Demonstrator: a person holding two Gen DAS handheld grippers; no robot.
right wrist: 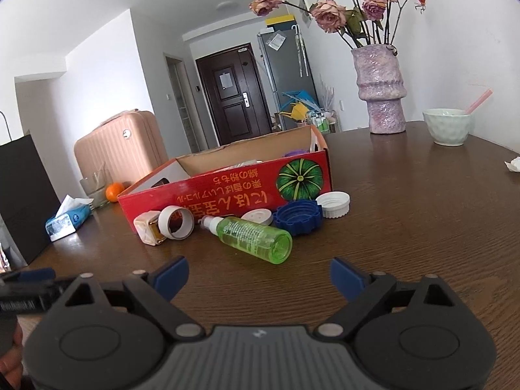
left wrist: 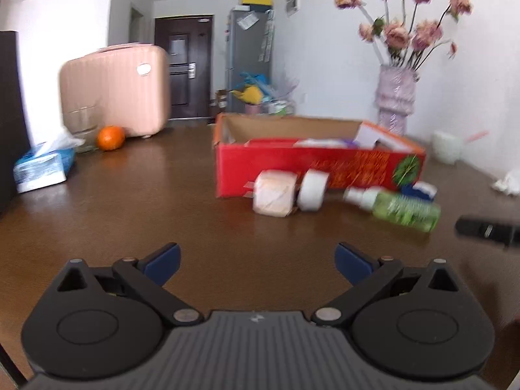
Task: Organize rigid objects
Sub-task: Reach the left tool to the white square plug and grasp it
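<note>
Green spray bottle (right wrist: 253,239): lying on its side on the tabletop (right wrist: 406,214), just in front of the red cardboard box (right wrist: 227,191), white nozzle end toward the box, flat base toward the right gripper (right wrist: 259,278). Translucent, rigid, round-bodied; likely to roll if nudged sideways.

Step in hand, as judged: approach to the nearest loose item, nothing picked up yet. Right gripper spread wide and empty, lined up short of the bottle's base. Left gripper (left wrist: 258,265) likewise spread wide and empty, well back from the items.

Next move, as judged: advance over the bottle, straddle the body across its width, close, lift, then carry over the box wall and release inside.

Around the bottle: small square jar (right wrist: 148,227) and white tape roll (right wrist: 178,222) touching each other to the left; flat white lid (right wrist: 258,217), blue cap (right wrist: 299,217) and white ribbed cap (right wrist: 333,204) to the right, all close against the box front. Box open-topped, some contents already inside, not identifiable.

Farther out: orange (right wrist: 113,191), tissue pack (right wrist: 66,222), vase of dried roses (right wrist: 380,91), pale bowl (right wrist: 448,126).
</note>
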